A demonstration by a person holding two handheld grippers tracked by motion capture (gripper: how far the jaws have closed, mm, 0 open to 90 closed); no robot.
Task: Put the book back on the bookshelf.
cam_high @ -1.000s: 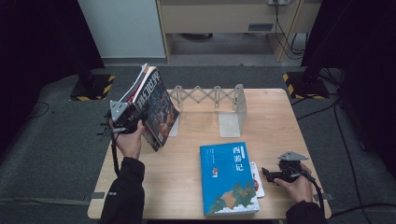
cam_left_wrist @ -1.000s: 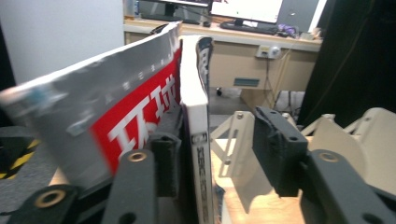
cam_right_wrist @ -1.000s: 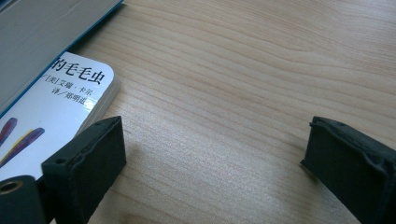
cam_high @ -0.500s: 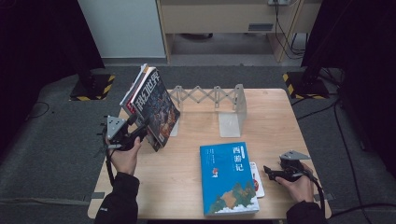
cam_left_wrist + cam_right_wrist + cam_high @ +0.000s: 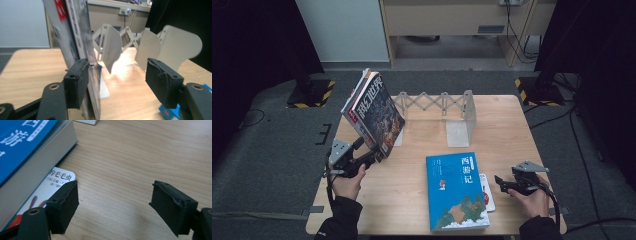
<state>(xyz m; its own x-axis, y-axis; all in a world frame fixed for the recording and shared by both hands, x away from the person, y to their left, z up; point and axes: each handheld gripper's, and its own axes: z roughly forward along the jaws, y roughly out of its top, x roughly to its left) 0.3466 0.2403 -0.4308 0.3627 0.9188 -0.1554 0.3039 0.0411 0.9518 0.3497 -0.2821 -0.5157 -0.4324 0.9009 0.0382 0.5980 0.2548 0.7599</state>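
Observation:
Two or three books (image 5: 374,112) stand leaning on the table's left side, against the left end of a white folding rack (image 5: 437,102). My left gripper (image 5: 368,151) is open at their lower near corner. In the left gripper view the dark cover (image 5: 75,32) rises just inside the left jaw, with wide space to the other jaw (image 5: 117,80). A blue book (image 5: 456,190) lies flat near the front edge on a thin white booklet (image 5: 487,192). My right gripper (image 5: 500,182) rests open on the table just right of them, nothing between its jaws (image 5: 115,205); the booklet's corner (image 5: 55,182) lies by the left jaw.
The rack's white divider plates (image 5: 180,45) stand upright behind the left gripper's jaws. Bare wooden table (image 5: 512,130) stretches between the rack and the right gripper. Dark floor and black stands surround the table.
My left gripper has dropped from the books' upper left side to their lower corner and drawn toward the person. The books stay leaning. The right gripper has barely moved.

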